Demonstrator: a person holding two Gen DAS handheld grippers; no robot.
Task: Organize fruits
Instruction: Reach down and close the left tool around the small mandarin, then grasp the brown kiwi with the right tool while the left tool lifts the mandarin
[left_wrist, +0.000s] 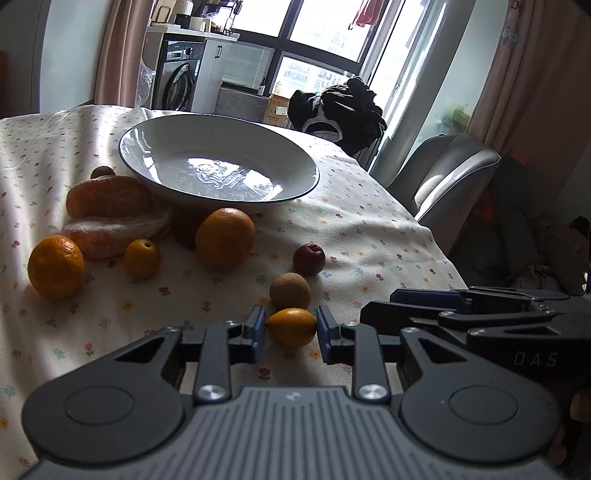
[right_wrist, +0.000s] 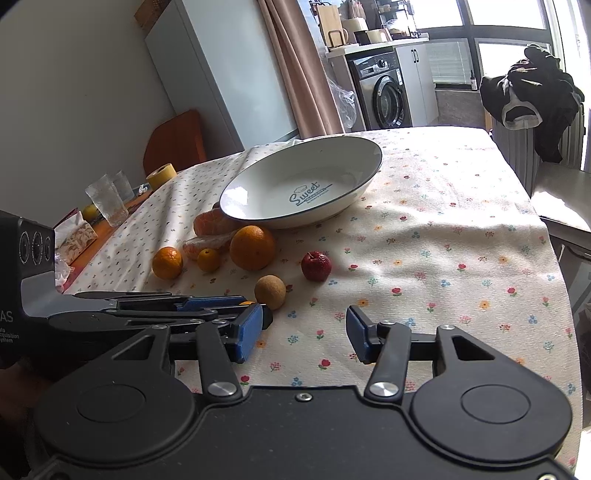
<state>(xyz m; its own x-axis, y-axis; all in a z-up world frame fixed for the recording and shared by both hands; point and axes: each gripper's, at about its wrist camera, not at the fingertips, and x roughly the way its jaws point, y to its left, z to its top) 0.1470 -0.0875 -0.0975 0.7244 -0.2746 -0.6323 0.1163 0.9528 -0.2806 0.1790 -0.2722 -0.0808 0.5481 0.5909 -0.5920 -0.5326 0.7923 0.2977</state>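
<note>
The left gripper (left_wrist: 291, 328) has its blue pads either side of a small orange fruit (left_wrist: 291, 326) lying on the tablecloth (left_wrist: 369, 229); whether the pads already press it or stand just off it I cannot tell. The fruit's long axis runs left to right, across the gap between the pads. The right gripper (right_wrist: 304, 334) hovers just to the right with its jaws apart and nothing between them, so the left is nearer. The white bowl (left_wrist: 147, 136) sits farther back, with nothing in it; every other fruit lies on the cloth, near its front rim.
</note>
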